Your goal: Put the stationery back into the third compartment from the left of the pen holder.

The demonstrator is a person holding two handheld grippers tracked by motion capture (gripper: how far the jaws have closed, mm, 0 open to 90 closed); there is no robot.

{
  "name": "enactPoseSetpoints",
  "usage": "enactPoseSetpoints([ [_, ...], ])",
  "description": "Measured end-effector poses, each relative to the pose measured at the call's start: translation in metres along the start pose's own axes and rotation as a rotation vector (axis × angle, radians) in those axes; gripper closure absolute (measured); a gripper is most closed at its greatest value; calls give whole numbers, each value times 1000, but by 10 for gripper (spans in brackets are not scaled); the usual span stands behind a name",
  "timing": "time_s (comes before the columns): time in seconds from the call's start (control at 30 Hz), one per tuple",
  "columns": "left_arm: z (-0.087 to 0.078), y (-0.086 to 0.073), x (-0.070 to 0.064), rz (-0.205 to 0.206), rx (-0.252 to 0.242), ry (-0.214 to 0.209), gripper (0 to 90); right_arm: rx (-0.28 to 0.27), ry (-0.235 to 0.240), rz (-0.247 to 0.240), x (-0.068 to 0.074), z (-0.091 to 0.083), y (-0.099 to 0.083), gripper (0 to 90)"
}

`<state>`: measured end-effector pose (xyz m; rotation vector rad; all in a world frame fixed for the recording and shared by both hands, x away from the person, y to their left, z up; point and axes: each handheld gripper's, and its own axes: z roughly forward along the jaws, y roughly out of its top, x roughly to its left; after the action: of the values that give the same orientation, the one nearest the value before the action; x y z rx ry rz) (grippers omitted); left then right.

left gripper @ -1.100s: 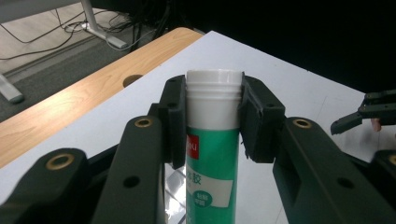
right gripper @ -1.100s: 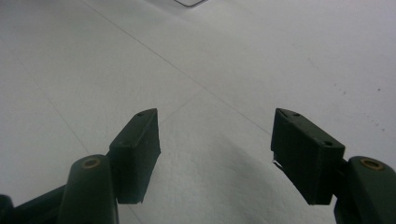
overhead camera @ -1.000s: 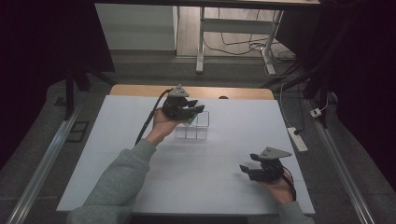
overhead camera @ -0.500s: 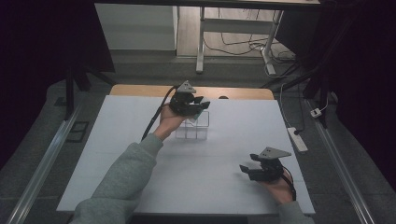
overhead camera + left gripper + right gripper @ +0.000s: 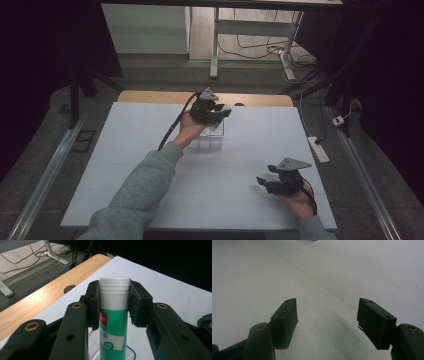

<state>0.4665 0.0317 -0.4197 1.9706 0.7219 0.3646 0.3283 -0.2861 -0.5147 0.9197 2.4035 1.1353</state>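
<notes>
**Glue stick upright in your left jaws, above the clear holder**

Your left gripper (image 5: pixel 216 112) pinches the glue stick (image 5: pixel 114 315) just under its white cap, jaws pressed on either side. The stick's long axis stands upright, its lower end at the clear holder (image 5: pixel 212 135) directly beneath. Any lift or lowering should run straight along that axis. Your right gripper (image 5: pixel 329 322) sits well apart from the holder, on the near side of the white surface (image 5: pixel 125 150), jaws spread and holding nothing. Your left hand is the nearer one.

Glue stick (image 5: pixel 114 315) above clear organizer (image 5: pixel 211 136) at table's (image 5: pixel 125 150) far middle — right gripper (image 5: pixel 272 182) near-right.
</notes>
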Motion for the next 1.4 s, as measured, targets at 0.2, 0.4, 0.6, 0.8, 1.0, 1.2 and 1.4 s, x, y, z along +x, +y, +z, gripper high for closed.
enactPoseSetpoints([
  [0.2,3,-1,0,-11,1,-7,636,5,1,-4,0,0,0,320],
  [0.4,4,-2,-1,-10,8,-17,627,11,1,-4,0,1,0,320],
  [0.6,2,-2,-6,23,42,-2,434,11,2,-6,1,2,0,319],
  [0.8,-4,-6,-6,39,63,-16,387,12,3,-9,1,2,0,319],
  [1.0,-11,-10,-6,46,78,-29,391,15,4,-10,1,3,0,319],
  [1.2,-19,-12,-7,52,72,-41,393,15,4,-12,1,3,0,319],
  [1.4,-34,-18,-6,59,84,-73,394,9,8,-8,1,1,-1,316],
])
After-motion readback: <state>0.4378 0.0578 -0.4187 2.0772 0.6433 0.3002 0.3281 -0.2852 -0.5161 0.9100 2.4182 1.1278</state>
